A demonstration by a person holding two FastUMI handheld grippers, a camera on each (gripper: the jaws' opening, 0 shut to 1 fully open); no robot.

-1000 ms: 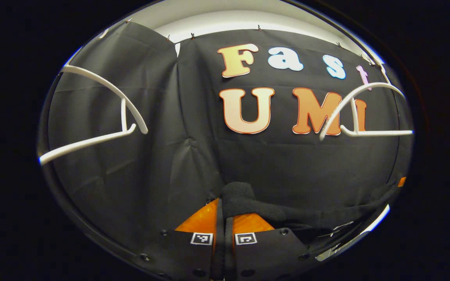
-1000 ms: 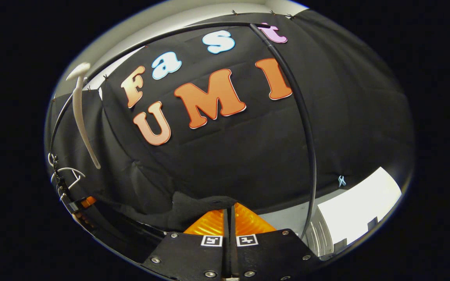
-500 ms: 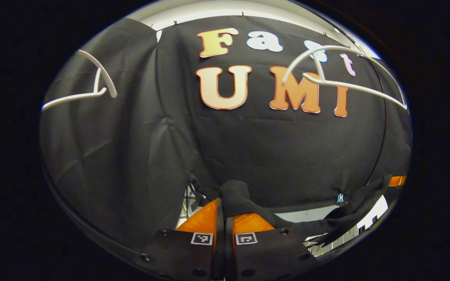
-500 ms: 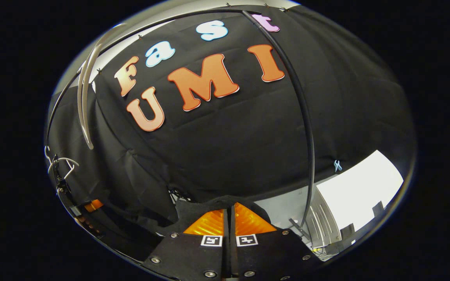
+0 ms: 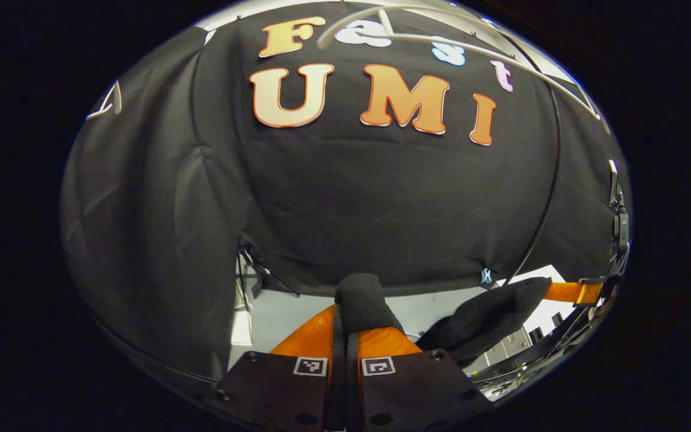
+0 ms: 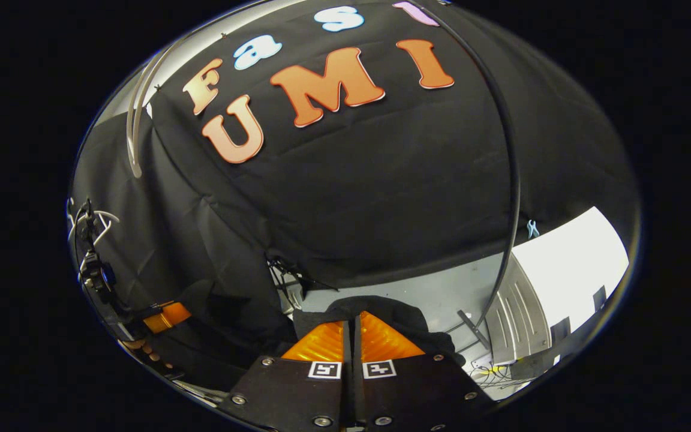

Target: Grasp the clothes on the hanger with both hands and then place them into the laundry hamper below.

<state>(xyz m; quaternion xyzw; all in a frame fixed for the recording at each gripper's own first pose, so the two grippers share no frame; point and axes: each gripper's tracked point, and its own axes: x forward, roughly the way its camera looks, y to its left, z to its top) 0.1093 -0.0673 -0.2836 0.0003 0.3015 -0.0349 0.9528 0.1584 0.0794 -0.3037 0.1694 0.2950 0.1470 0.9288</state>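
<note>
Below the hanger (image 5: pixel 459 42) now, both grippers (image 5: pixel 345 327) (image 6: pixel 354 333) lowered, each still clamped on the black garment (image 5: pixel 483 318).

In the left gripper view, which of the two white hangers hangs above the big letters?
The long white hanger arching across the top, over the letters. The other hanger is a small corner at the far left edge, beside the cloth fold.

White hanger (image 5: pixel 459 42) cut off above.

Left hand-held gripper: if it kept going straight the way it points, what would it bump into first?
Probably the booth's black cloth wall straight ahead. The left hand-held gripper is shut on the black garment; depth is hard to judge.
</note>
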